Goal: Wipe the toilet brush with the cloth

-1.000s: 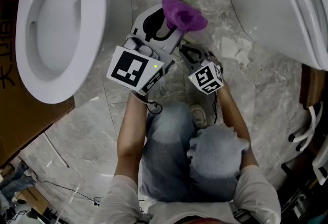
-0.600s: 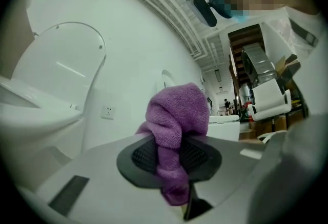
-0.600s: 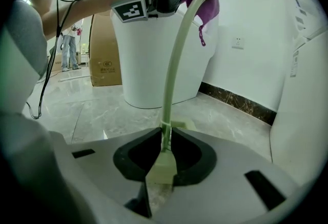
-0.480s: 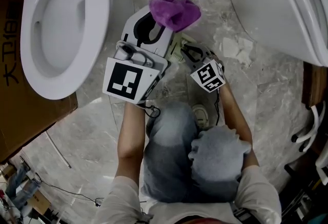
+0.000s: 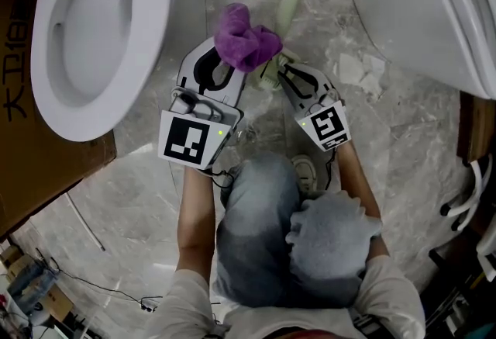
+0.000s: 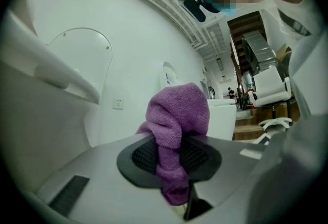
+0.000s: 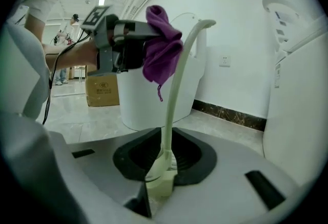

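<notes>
The toilet brush (image 5: 287,2), a pale green one with a slim curved handle, is clamped at its lower end in the right gripper (image 5: 279,70). From there the handle reaches away from the person over the grey marble floor (image 5: 391,147). In the right gripper view the right gripper (image 7: 161,159) has its jaws closed on the blocky foot of the brush (image 7: 170,115), and the handle rises between the black pads and bends over at the top.

The purple cloth (image 5: 245,38) is bunched up and pinched in the left gripper (image 5: 226,57). The left gripper view shows the left gripper (image 6: 172,157) closed on the cloth (image 6: 177,120), with a thick fold standing above the pads and a tail hanging below. The cloth's right edge lies against the upper part of the handle; seen from the right gripper, the cloth (image 7: 161,49) overlaps the handle just under its bend, held there by the left gripper (image 7: 121,38).

Both grippers are held close together in front of the person's jeans-clad knees (image 5: 260,229). An open white toilet (image 5: 87,35) stands to the left and a second toilet (image 5: 422,8) to the right. A cardboard box (image 5: 23,140) sits beside the left toilet.
</notes>
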### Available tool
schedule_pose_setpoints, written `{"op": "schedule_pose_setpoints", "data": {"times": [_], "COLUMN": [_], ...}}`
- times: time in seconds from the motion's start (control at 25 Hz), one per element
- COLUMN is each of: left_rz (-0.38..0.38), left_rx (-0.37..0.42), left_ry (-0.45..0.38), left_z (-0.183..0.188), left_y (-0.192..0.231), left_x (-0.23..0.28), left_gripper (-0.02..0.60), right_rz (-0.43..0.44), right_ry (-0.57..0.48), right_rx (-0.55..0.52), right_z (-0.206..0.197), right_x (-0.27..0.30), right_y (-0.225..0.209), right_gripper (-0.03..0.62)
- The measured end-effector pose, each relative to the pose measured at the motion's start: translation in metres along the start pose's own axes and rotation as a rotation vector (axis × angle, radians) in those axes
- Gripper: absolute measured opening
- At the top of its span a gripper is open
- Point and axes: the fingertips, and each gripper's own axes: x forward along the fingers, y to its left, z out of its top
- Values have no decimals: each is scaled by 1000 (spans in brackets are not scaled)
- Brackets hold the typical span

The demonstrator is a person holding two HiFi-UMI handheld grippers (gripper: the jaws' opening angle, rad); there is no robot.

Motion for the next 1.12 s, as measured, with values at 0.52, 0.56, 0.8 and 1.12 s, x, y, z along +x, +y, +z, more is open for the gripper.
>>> {"op": "schedule_pose_setpoints", "data": {"times": [0.52,0.56,0.8,1.12], "left_rz": [30,28,17,14], "left_rx": [-66,-69,-78,-82], "left_ry": [114,115,127,135], "left_z": [-78,-79,-85,-88], "left_y": [-4,-5,-10,-14], "left_x": [-39,-40,-40,-39], "left_gripper": [83,83,83,83], "right_rz": [-85,-87,-87,-93], "right_ry": [-157,-159,-162,-170], "right_rx": [45,51,61,61], "right_z": [52,54,57,58], "right_x": [-44,-45,-48,-51], "right_y": [-1,0,1,-2], "right_gripper": [-5,-5,-5,-5]}}
